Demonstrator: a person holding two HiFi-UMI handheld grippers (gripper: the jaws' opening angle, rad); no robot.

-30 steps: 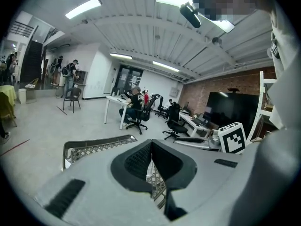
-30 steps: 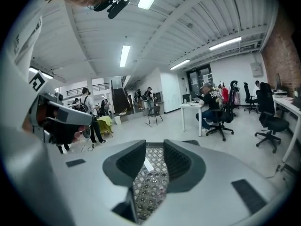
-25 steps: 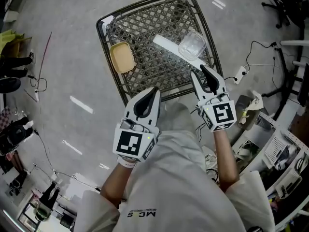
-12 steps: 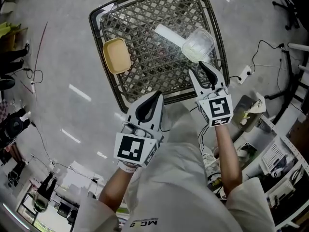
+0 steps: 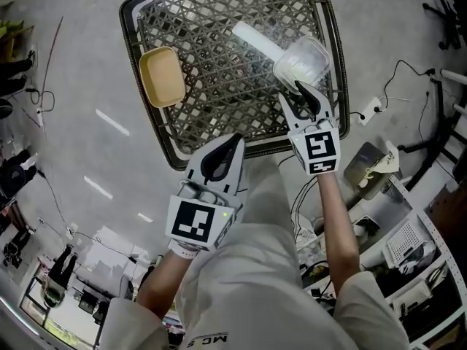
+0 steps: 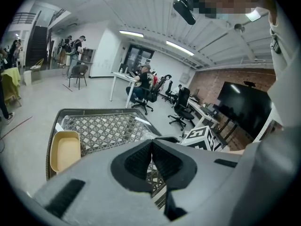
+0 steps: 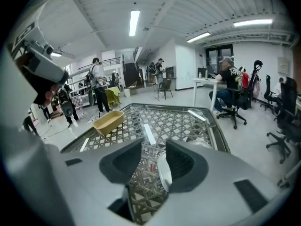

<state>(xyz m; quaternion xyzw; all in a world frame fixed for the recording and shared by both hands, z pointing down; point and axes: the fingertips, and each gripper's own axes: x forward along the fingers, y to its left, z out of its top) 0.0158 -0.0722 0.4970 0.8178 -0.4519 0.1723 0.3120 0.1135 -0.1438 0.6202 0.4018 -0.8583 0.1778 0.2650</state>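
The right gripper (image 5: 295, 97) has its jaws well apart around the near rim of the clear container (image 5: 300, 58) — nothing gripped; it sits on the lattice table (image 5: 219, 71), right side; I'd centre that thin rim, then squeeze gently; the left gripper (image 5: 232, 143), jaws pressed together, holds nothing.

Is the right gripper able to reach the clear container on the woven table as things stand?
Probably yes. The right gripper is open and sits just before the clear container, whose rim seems to show between its jaws in the right gripper view. Nothing on the woven table lies between them.
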